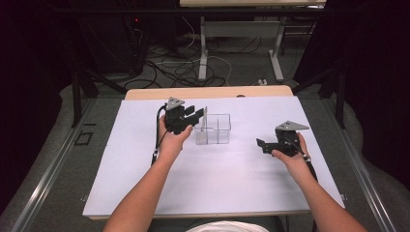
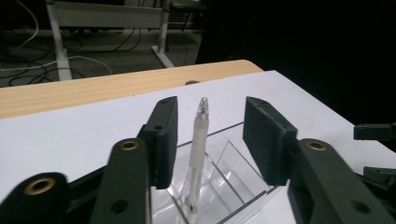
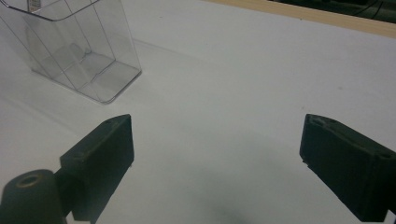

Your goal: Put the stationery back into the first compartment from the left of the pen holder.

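Clear plastic makes the organiser (image 1: 213, 129) easy to see into; it stands toward the far edge of the white worktop (image 1: 145, 183), near the middle. A translucent pen (image 2: 198, 154) stands upright in one compartment, so it looks delivered. The left gripper (image 2: 210, 140) flanks it with jaws parted, pads not touching it. Near the right edge, the right gripper (image 3: 215, 163) gapes wide, empty, probably waiting.
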Demonstrator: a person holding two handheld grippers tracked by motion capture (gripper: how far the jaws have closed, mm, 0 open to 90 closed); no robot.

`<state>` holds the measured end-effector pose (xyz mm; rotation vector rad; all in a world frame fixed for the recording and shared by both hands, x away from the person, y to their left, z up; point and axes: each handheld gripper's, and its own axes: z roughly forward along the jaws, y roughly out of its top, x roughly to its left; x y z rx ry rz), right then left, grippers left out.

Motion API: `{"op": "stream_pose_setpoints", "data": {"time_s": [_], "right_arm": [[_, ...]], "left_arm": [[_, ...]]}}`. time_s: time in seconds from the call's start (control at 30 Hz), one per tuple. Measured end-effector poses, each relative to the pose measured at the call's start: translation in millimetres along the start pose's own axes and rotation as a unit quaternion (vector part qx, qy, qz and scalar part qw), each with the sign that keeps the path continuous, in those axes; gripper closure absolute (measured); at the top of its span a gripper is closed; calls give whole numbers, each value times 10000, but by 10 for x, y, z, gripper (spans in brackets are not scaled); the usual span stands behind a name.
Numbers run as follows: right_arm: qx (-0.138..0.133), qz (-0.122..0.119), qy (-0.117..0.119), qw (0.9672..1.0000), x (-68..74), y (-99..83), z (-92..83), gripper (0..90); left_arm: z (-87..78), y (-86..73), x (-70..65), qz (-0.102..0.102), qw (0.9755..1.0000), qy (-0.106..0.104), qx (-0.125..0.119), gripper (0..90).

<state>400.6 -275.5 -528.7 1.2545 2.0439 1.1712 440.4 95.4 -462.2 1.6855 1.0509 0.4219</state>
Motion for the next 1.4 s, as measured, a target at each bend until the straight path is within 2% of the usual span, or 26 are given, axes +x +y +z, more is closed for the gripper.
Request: {"op": "stream_pose_setpoints", "data": {"time_s": [0.07,0.13,0.4,0.6,0.67,0.83,0.9,1.0,1.13,1.27,1.4], "right_arm": [[-3,1,-12,10000,3,2,2,96],[-10,-5,-8,10000,3,3,-2,96],[-12,11,-27,10000,-3,5,-11,96],[-12,16,-34,10000,-2,5,-12,96],[-21,19,-34,10000,0,6,-12,96],[-21,11,-33,10000,0,5,-9,96],[-28,13,-24,10000,6,5,-8,96],[-18,16,-36,10000,5,3,-8,96],[-18,9,-40,10000,5,-1,-12,96],[-20,34,-36,10000,4,-3,-23,96],[-3,8,-54,10000,-4,-11,-34,93]], "left_arm": [[-27,6,2,-58,9999,67,49,510],[-58,12,15,45,9999,112,53,479],[-202,6,72,164,9993,178,267,317],[-364,-64,136,288,9985,256,391,299],[-422,-104,175,181,9988,181,425,289],[-553,-221,315,167,9985,256,454,203],[-596,-278,381,91,9982,262,532,163],[-664,-364,473,22,9982,270,541,150],[-760,-458,562,-115,9980,288,548,72],[-864,-510,621,-54,9981,277,543,6],[-956,-568,680,-40,9983,313,499,6]]}}
